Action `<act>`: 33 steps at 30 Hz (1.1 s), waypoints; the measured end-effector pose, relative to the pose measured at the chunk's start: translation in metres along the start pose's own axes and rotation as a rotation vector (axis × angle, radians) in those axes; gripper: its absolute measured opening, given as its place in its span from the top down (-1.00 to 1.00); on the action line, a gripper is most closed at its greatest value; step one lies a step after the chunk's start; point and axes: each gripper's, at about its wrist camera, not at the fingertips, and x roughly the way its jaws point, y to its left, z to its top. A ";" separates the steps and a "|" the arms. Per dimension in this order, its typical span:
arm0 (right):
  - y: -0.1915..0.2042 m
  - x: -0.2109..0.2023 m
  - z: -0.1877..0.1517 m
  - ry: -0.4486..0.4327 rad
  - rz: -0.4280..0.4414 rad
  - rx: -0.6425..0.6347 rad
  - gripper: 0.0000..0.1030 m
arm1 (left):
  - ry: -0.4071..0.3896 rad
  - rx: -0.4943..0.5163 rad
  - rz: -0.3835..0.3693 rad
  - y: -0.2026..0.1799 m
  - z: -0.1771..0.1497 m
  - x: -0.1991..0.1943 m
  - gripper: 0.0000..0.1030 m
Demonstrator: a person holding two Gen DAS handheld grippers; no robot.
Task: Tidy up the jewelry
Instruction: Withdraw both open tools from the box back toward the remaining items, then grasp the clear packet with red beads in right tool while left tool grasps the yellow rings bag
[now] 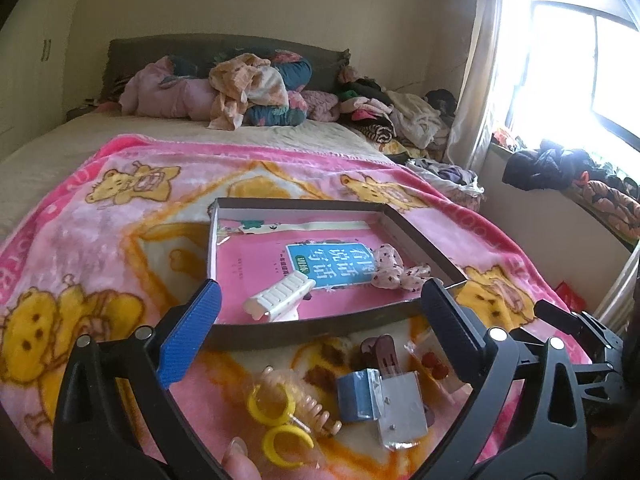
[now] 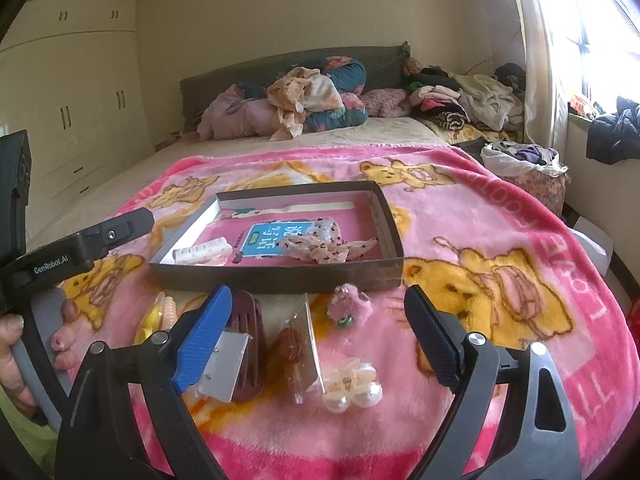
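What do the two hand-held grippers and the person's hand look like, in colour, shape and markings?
Each gripper, left gripper and right gripper, has a black plastic frame with silver round bolts, one blue ribbed finger pad and one black textured pad. The left unit carries white "GenRobot.AI" lettering. The person's hand has pink-painted nails.

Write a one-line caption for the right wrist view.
Open right claw hovers over hair accessories on a pink blanket, before a shallow box.

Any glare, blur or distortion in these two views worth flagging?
Left wrist: window blown out white, yellow rings near the lens soft. Right wrist: window also overexposed, box and pearl clip sharp. Both: fisheye bends the edges.
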 end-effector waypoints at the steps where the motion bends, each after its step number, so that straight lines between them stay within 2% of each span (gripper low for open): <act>1: 0.001 -0.001 -0.001 -0.001 0.000 0.000 -0.66 | -0.003 0.001 0.003 0.001 -0.001 -0.002 -0.77; 16: 0.013 -0.010 -0.017 0.018 0.018 -0.013 -0.66 | 0.030 -0.008 0.040 0.018 -0.021 -0.016 -0.77; 33: 0.014 0.009 -0.031 0.108 0.006 -0.004 -0.65 | 0.115 0.000 0.040 0.033 -0.053 -0.016 -0.77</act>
